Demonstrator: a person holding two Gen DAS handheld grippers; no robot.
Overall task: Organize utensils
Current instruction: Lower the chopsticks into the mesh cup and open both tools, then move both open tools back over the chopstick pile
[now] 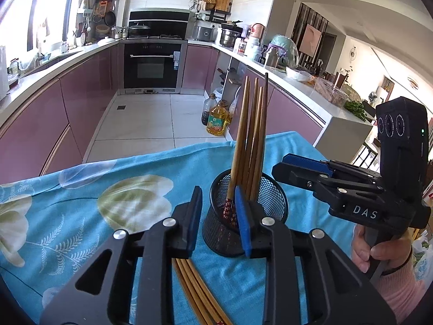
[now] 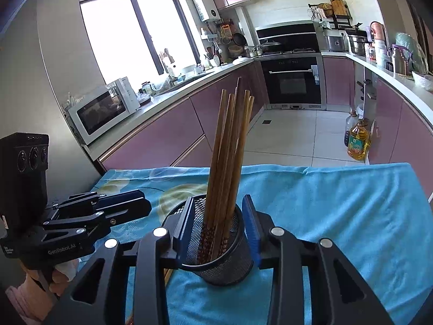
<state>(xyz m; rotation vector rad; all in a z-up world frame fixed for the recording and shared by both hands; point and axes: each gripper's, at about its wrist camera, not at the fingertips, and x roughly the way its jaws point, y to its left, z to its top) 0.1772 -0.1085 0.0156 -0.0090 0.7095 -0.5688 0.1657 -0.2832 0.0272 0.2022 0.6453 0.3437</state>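
1. Where the blue flowered cloth (image 2: 338, 216) covers the table, a black mesh cup (image 2: 219, 252) stands upright with a bundle of brown chopsticks (image 2: 230, 146) in it, patterned ends down and thin tips up, leaning slightly.
2. More chopsticks lie flat on the cloth (image 1: 200, 289) just in front of the cup, running under the left gripper in its own view.
3. The right gripper (image 2: 217, 227) has its jaws parted on either side of the cup in its own view; the left pad overlaps the cup's rim, the blue right pad sits just beside the cup's wall, and whether either presses on it I cannot tell.
4. The left gripper (image 1: 217, 222) has its jaws apart with nothing between the pads; its right blue pad overlaps the near left side of the cup, its left pad is over the cloth.
5. Each gripper is held by a hand (image 1: 379, 249) in a pink sleeve.
6. Beyond the table lie a tiled floor, pink cabinets, a built-in oven (image 1: 153, 65), a microwave (image 2: 105, 108) on the counter and oil bottles (image 1: 216, 119) on the floor.
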